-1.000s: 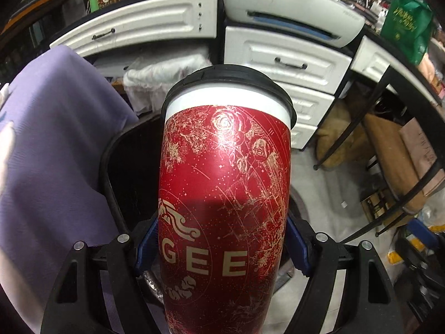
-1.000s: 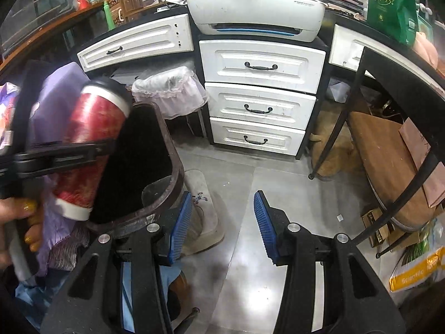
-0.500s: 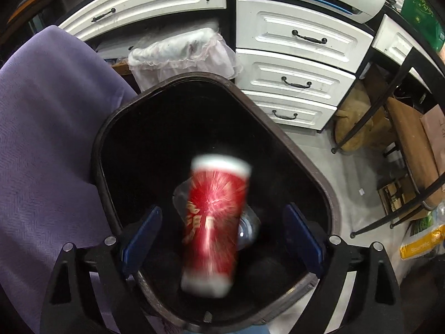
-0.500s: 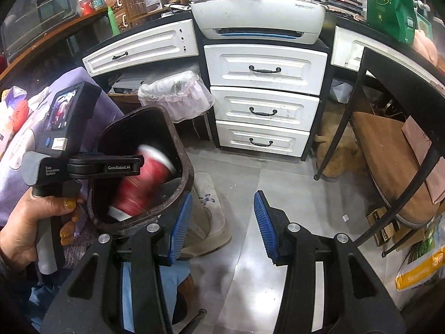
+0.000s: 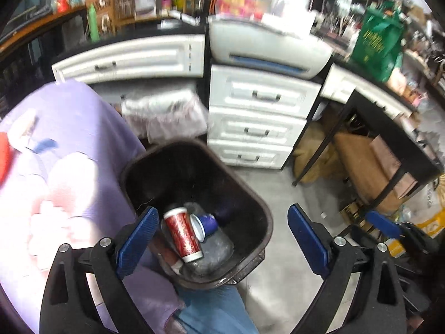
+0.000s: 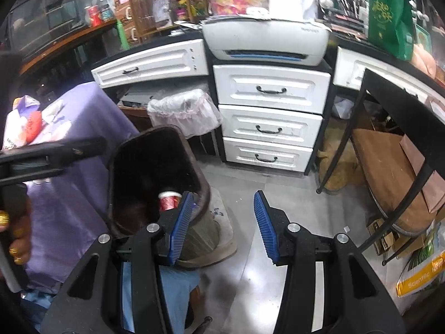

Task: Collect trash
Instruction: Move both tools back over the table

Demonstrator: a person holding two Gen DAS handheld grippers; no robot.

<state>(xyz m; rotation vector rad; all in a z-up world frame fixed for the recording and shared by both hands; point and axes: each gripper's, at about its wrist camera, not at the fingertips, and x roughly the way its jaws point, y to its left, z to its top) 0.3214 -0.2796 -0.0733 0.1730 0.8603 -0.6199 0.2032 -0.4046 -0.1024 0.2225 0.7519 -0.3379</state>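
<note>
Left wrist view: my left gripper (image 5: 219,233), its jaws just opened wide and empty, hangs above the dark bin (image 5: 264,222); the red cup (image 5: 183,233) lies inside beside a blue cup (image 5: 207,226).

Right wrist view: my right gripper (image 6: 222,225) is half open, empty, beside the bin, whose wall hides the blue cup.

Place: a cluttered home workroom or small shop (hard to tell which)
Furniture: white drawer unit (image 6: 269,117) under a black counter
Equipment: printer (image 6: 265,41)
Storage: crowded wooden shelves (image 6: 164,5)
Floor: grey tiles (image 6: 250,264)
</note>
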